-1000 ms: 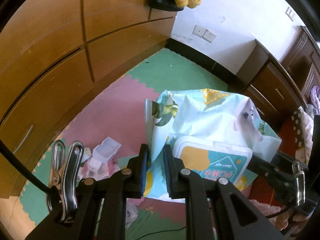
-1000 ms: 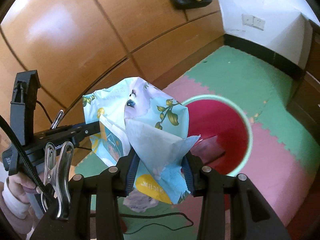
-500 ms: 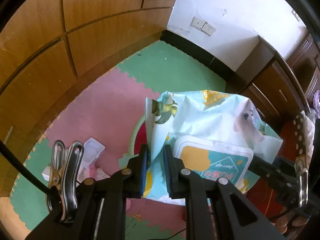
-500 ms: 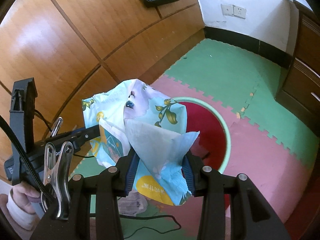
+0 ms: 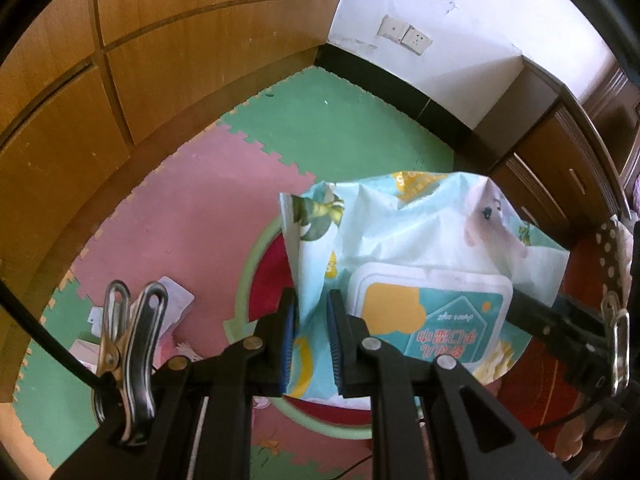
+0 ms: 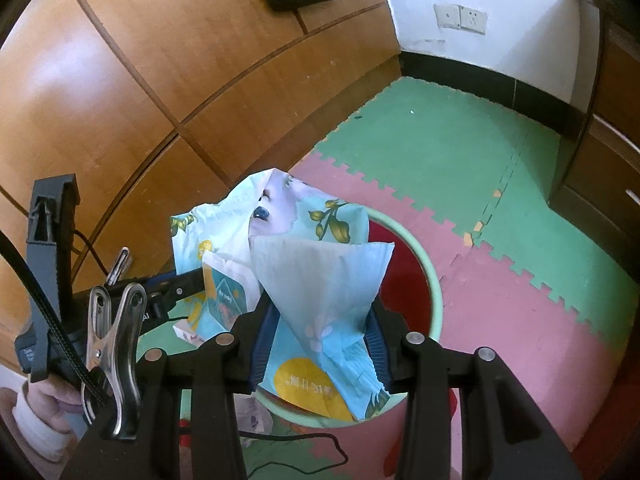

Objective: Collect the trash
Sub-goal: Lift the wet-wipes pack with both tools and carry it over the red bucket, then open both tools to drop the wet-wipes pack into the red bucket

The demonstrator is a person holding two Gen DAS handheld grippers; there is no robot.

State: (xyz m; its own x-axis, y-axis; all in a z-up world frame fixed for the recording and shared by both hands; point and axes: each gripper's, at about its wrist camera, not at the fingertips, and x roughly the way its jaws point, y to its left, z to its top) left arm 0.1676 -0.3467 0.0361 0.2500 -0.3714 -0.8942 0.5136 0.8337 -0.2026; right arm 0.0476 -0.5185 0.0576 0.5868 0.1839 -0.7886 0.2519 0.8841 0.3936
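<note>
Grippers both clamp one crumpled wet-wipes pack (image 5: pixel 420 256): left gripper (image 5: pixel 311 340) pinches a thin edge, right gripper (image 6: pixel 320 344) a bunched fold. Since a second ago the pack has descended over the red bin (image 6: pixel 404 280) with its pale green rim; release seems near. Glossy soft film, rigid lid. Beyond, apparently paper scraps (image 5: pixel 168 300) on foam mats (image 5: pixel 340 128).

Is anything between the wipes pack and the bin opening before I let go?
Nothing visible. The crumpled pale-blue wet-wipes pack, clamped by both the left tongs and the right tongs, hangs over the open mouth of the round green-rimmed red bin; no lid or object lies across the opening that shows.
</note>
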